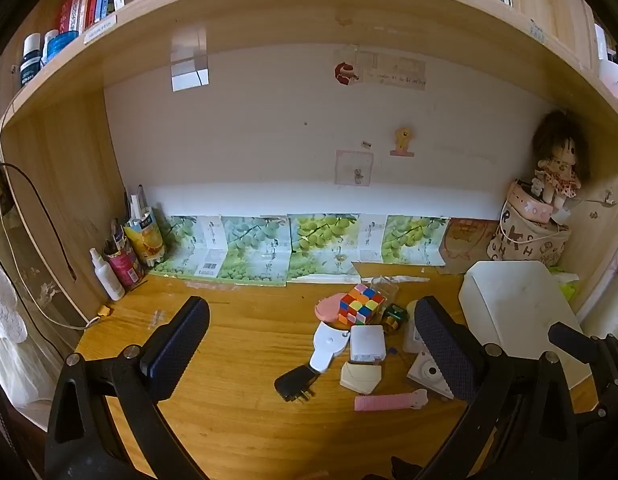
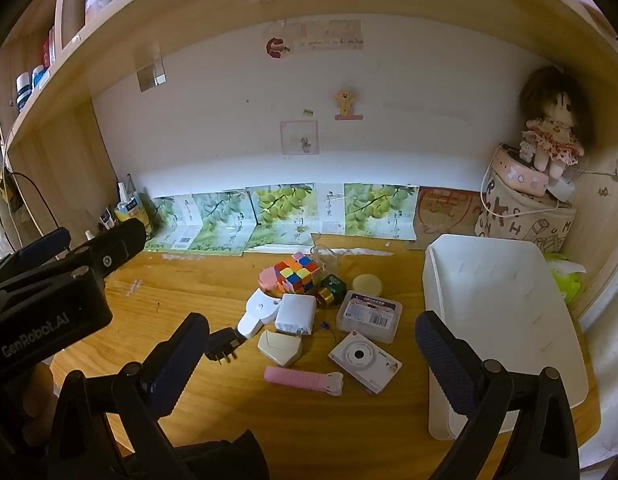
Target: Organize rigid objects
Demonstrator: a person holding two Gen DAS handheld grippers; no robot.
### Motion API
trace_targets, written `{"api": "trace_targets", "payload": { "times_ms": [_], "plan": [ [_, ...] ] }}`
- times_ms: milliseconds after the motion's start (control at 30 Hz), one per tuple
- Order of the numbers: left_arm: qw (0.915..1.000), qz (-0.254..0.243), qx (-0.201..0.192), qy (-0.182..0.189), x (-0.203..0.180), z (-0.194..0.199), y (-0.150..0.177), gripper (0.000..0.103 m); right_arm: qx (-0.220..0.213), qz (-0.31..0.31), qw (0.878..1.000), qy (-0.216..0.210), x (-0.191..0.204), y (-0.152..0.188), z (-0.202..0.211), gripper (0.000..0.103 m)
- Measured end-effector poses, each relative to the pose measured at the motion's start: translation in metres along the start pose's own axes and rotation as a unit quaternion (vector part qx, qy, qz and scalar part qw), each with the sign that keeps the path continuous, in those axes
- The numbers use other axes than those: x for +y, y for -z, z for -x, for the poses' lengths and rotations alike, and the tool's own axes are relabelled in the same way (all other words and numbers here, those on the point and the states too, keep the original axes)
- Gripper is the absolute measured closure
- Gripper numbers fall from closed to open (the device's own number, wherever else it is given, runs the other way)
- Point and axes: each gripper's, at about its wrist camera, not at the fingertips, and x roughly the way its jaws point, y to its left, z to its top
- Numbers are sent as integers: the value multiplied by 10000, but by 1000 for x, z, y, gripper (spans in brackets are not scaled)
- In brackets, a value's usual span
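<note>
Above the near edge of the wooden desk point(image 2: 213, 432), both black two-finger grippers, left gripper point(image 1: 313, 344) and right gripper point(image 2: 313, 354), tilt downward, jaws spread wide and empty. Beyond them lies a cluster: multicoloured puzzle cube point(image 2: 297, 272), white toy camera point(image 2: 363, 360), pink ridged comb point(image 2: 301, 379). White plastic tray point(image 2: 497, 304) sits right.

Both grippers are black plastic with silver screw heads at the finger joints. The right gripper point(image 2: 312, 360) has dark blue textured pads point(image 2: 445, 360). The left gripper point(image 2: 89, 258), at left, bears white "GenRobot.AI" lettering.
</note>
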Motion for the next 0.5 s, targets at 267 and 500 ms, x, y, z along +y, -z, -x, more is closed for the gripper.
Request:
{"api": "trace_targets", "payload": {
  "times_ms": [267, 500],
  "plan": [
    [9999, -4, 164, 5, -3, -2, 4, 1, 4, 10, 10000, 2, 0, 1, -1, 0],
    [9999, 10, 163, -11, -7, -1, 11, 1, 12, 9, 10000, 6, 1, 1, -1, 0]
  ]
}}
